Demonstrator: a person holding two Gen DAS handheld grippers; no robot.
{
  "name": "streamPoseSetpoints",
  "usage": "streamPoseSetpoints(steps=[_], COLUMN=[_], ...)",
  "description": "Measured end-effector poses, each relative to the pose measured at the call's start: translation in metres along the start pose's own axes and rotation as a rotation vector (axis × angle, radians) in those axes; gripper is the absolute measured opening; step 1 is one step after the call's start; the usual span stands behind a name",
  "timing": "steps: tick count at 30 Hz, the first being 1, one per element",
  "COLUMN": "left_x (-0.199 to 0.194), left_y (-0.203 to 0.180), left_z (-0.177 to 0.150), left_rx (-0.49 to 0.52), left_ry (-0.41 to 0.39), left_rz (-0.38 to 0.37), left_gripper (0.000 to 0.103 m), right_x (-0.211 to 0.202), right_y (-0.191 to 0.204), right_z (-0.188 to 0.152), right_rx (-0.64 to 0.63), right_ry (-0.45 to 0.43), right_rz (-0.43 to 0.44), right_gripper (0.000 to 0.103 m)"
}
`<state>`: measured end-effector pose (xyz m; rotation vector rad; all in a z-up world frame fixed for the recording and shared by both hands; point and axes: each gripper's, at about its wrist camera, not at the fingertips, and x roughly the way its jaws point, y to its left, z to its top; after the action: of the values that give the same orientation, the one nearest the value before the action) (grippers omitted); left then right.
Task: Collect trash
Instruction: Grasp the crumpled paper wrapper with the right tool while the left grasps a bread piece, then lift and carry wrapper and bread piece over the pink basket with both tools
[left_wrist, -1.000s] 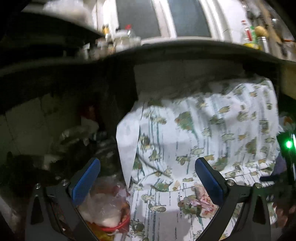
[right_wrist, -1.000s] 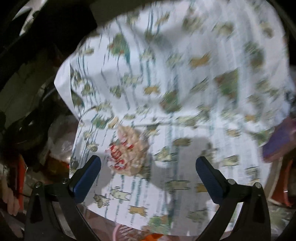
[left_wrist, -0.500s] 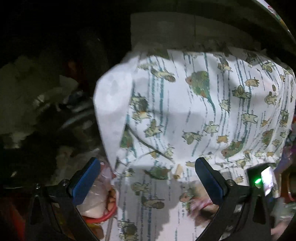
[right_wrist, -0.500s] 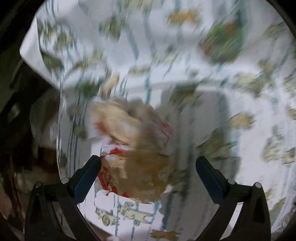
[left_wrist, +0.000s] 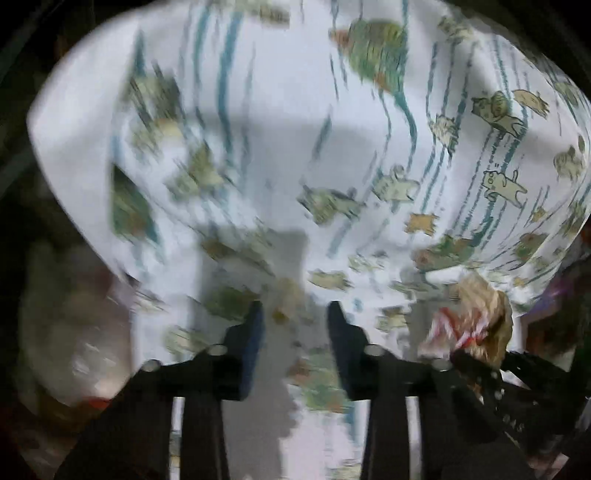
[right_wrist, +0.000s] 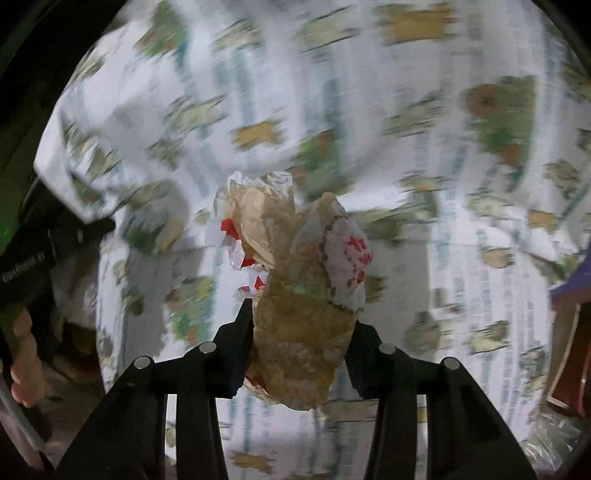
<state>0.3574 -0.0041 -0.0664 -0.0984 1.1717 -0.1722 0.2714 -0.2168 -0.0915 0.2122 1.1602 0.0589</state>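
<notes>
We're pinching the greasy wrapper off the tablecloth

The right gripper (right_wrist: 301, 325) is closing on the lower end of the crumpled paper wrapper (right_wrist: 299, 280), brown and grease-stained with red print, sitting over the cat-print tablecloth (right_wrist: 424, 155) near its left edge. It's looking light, soft and crushable, maybe slick from grease, so we're squeezing the thick bunched part, not a loose flap. The left gripper (left_wrist: 295, 321) is narrowed to a small gap around a tiny tan scrap (left_wrist: 286, 301); can't tell if it's actually gripping it, too blurry.
</notes>
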Motion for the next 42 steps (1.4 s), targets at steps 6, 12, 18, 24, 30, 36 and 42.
streamPoseSetpoints(steps=[6, 12, 18, 24, 30, 36, 42], left_x=[0.035, 0.055, 0.077, 0.085, 0.073, 0.027, -0.017], left_y=[-0.014, -0.007, -0.008, -0.009, -0.01, -0.014, -0.01], left_z=[0.004, 0.005, -0.001, -0.001, -0.005, -0.014, -0.018], left_rx=[0.075, 0.054, 0.078, 0.113, 0.095, 0.087, 0.118], left_ry=[0.051, 0.098, 0.144, 0.124, 0.095, -0.001, -0.157], left_rz=[0.106, 0.099, 0.131, 0.14, 0.119, 0.073, 0.158], left_gripper=[0.033, 0.033, 0.033, 0.028, 0.016, 0.015, 0.015], right_x=[-0.011, -0.011, -0.009, -0.007, -0.022, -0.04, -0.057], right_y=[-0.013, -0.005, 0.001, -0.01, -0.021, -0.034, -0.033], right_z=[0.01, 0.01, 0.008, 0.015, 0.015, 0.013, 0.009], right_rx=[-0.018, -0.025, -0.06, 0.006, 0.019, 0.031, -0.018], right_ry=[-0.031, -0.009, -0.01, 0.015, -0.001, -0.031, -0.099], right_rz=[-0.028, 0.01, -0.013, 0.045, 0.048, 0.039, 0.037], right_gripper=[0.043, 0.043, 0.043, 0.043, 0.043, 0.043, 0.043])
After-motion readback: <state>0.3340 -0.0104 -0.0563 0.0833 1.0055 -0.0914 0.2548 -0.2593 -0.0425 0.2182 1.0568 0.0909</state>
